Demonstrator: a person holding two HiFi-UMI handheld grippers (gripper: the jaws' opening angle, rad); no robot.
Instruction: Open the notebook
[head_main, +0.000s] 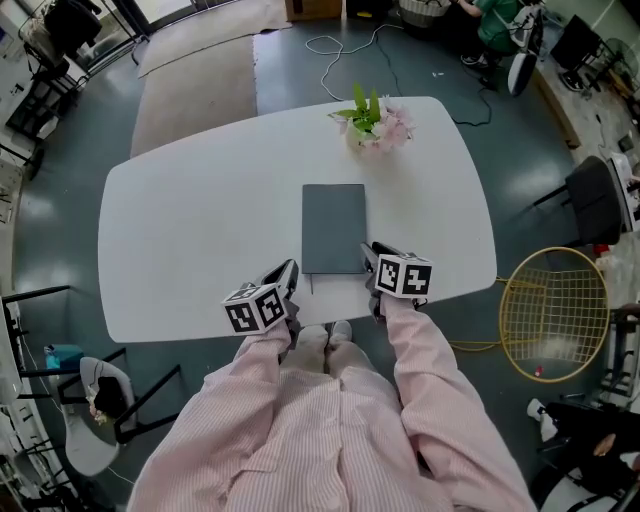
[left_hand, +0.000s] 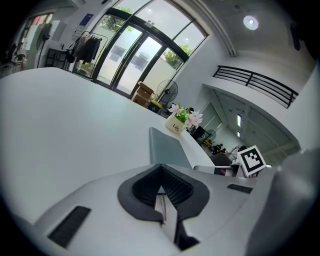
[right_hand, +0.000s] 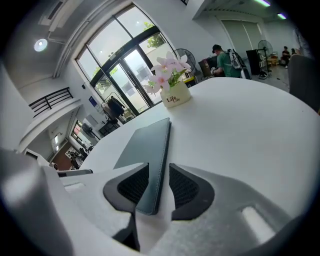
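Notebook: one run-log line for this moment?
notebook closed, flat on table | right gripper open, straddling its near right corner | left gripper shut, beside it

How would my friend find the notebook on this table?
Find the big white table, then the flower pot at its far edge. Just nearer than the pot lies the notebook, flat and closed. It is the only dark grey rectangle there.
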